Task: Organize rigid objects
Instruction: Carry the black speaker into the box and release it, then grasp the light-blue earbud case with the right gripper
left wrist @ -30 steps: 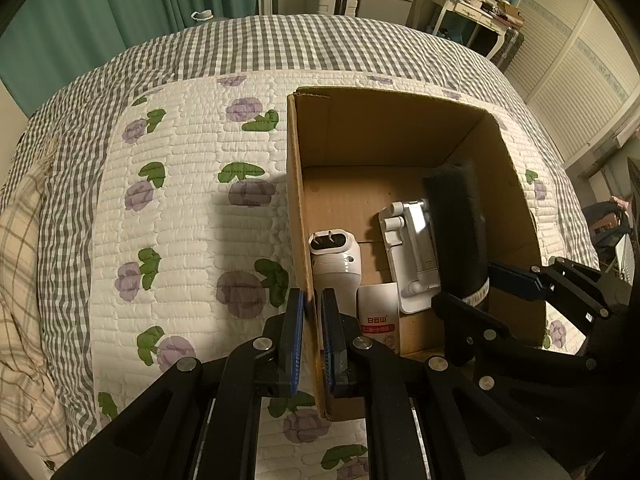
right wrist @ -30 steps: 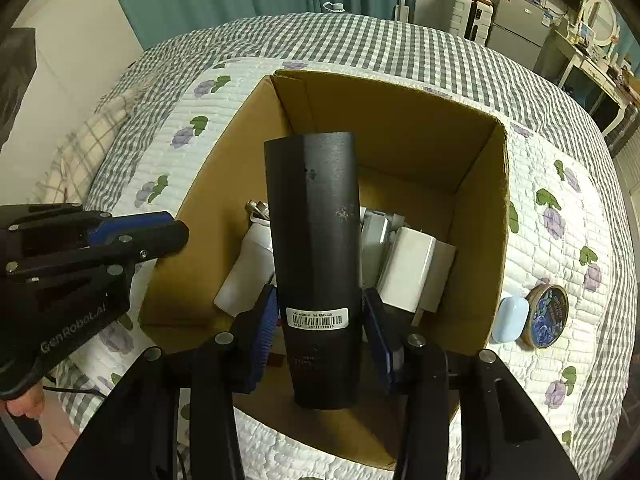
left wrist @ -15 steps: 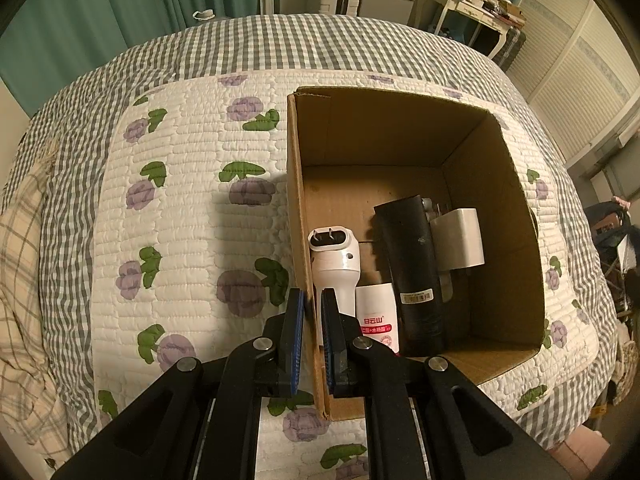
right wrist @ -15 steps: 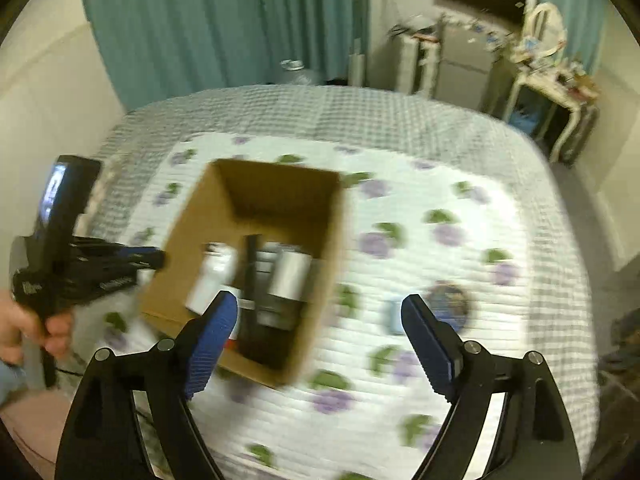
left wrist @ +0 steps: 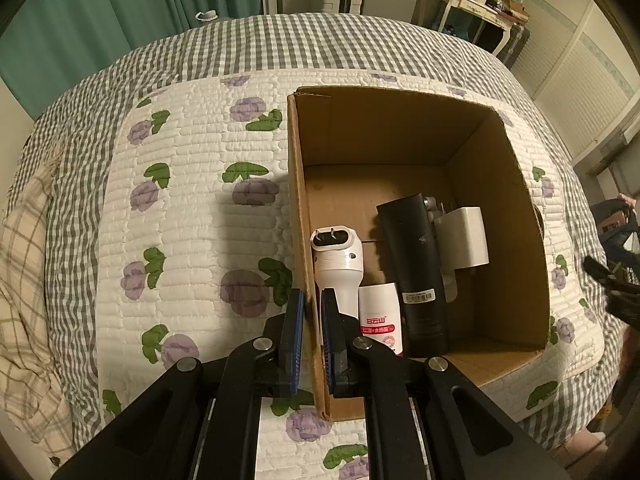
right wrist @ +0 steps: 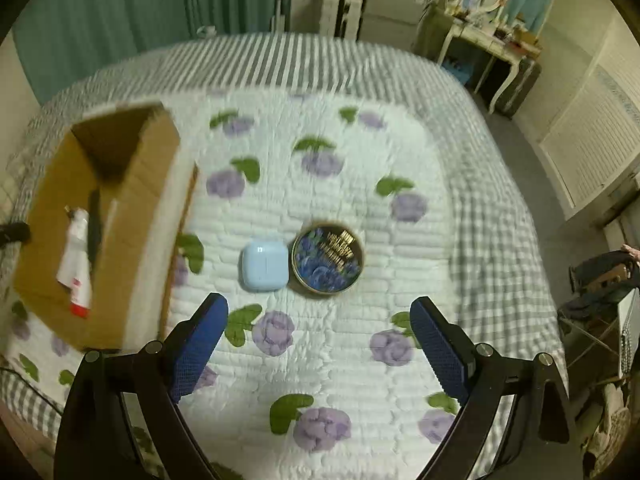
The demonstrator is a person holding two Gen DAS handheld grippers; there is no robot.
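Note:
A cardboard box (left wrist: 400,120) stands on the quilted bed. My left gripper (left wrist: 312,320) is shut on the box's near-left wall, which runs between the blue pads. Inside the box lie a black cylinder (left wrist: 416,264), a white plug device (left wrist: 340,264), a white bottle with a red label (left wrist: 380,324) and a white adapter (left wrist: 464,240). My right gripper (right wrist: 320,308) hangs over the quilt right of the box (right wrist: 132,216); its jaws are opening and nothing is between them. Just beyond its fingertips lie a light-blue case (right wrist: 264,266) and a round blue tin (right wrist: 328,256), side by side.
The quilt (right wrist: 320,360) with purple flowers covers the bed, bordered by grey checked fabric (left wrist: 320,44). Teal curtains (left wrist: 120,8), a white dresser (right wrist: 488,44) and other furniture stand behind the bed. The floor drops off at the bed's right edge.
My right gripper let go of the black cylinder, which now lies in the box. It opened wide and swung right, away from the box, over the case and tin. The left gripper stayed put.

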